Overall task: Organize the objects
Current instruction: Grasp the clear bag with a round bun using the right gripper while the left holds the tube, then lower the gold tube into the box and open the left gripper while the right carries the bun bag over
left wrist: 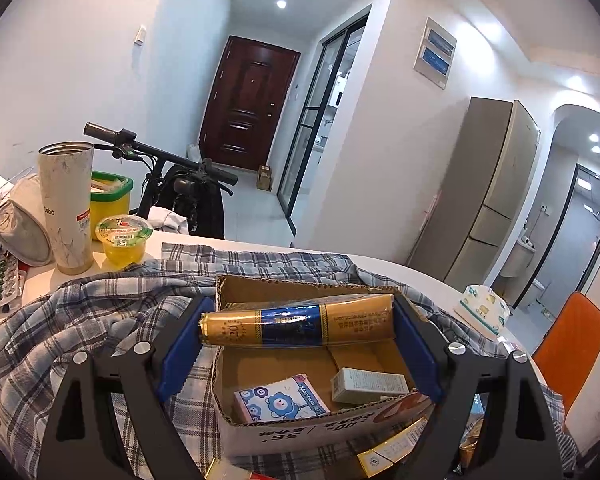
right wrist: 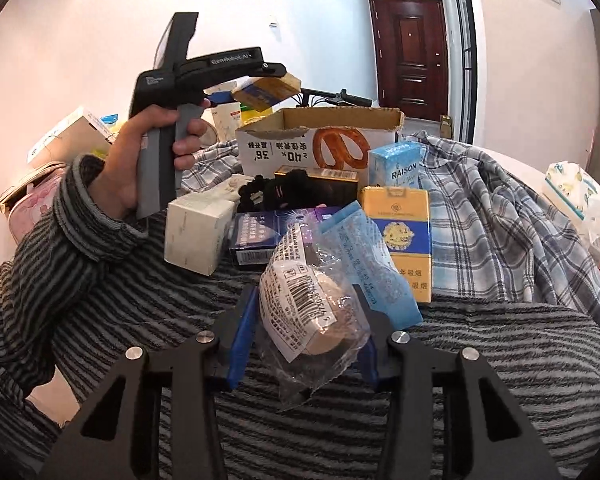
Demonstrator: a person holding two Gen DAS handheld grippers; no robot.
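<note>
The left hand-held gripper (left wrist: 298,330) is clamped on a gold-and-blue carton (left wrist: 296,326), held crosswise above the open cardboard box (left wrist: 300,428). Inside the box lie a tissue pack (left wrist: 278,400) and a small pale box (left wrist: 370,385). The box sits on a plaid shirt (left wrist: 60,340) spread over the desk (left wrist: 44,280). The right hand-held gripper (right wrist: 306,340) seems closed on a clear packet (right wrist: 312,304), though the plastic hides the pads. Beyond it stands a yellow pack (right wrist: 396,232).

gold-blue carton (left wrist: 296,326) level over open cardboard box (left wrist: 300,432)
</note>
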